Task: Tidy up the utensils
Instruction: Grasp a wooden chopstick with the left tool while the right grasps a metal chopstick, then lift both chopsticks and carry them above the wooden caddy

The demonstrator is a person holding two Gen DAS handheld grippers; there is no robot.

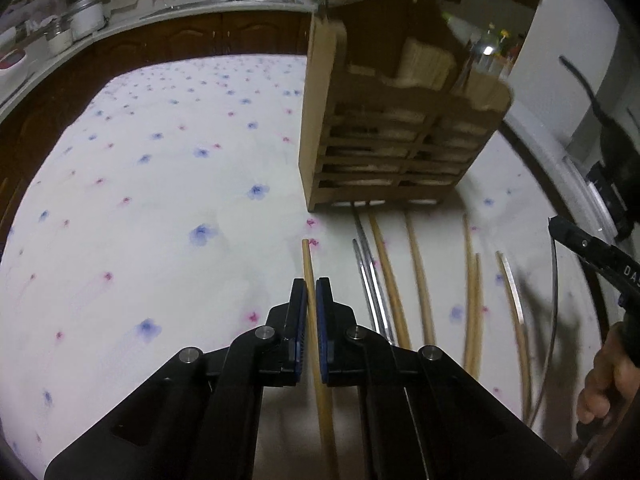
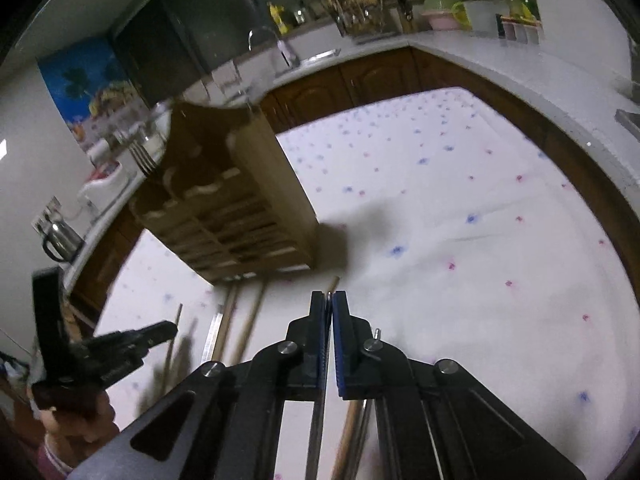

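My left gripper point(image 1: 311, 294) is shut on a wooden chopstick point(image 1: 307, 256) that runs straight out between the blue pads, its tip just past them. A wooden utensil holder point(image 1: 380, 140) stands ahead on the flowered tablecloth point(image 1: 160, 200). Several loose chopsticks lie in front of the holder, wooden ones point(image 1: 420, 272) and a metal pair point(image 1: 370, 284). My right gripper point(image 2: 329, 300) is shut on a thin metal chopstick point(image 2: 317, 432), seen as a grey sliver between the pad tips. From the left wrist it shows at the right edge point(image 1: 560, 228).
The holder point(image 2: 248, 200) has a fork point(image 2: 144, 160) standing in it. A wooden chopstick point(image 2: 334, 282) lies under the right gripper. A person's hand point(image 1: 608, 380) holds the right gripper. Kitchen counters with a sink point(image 2: 312, 56) and dark cabinets ring the table.
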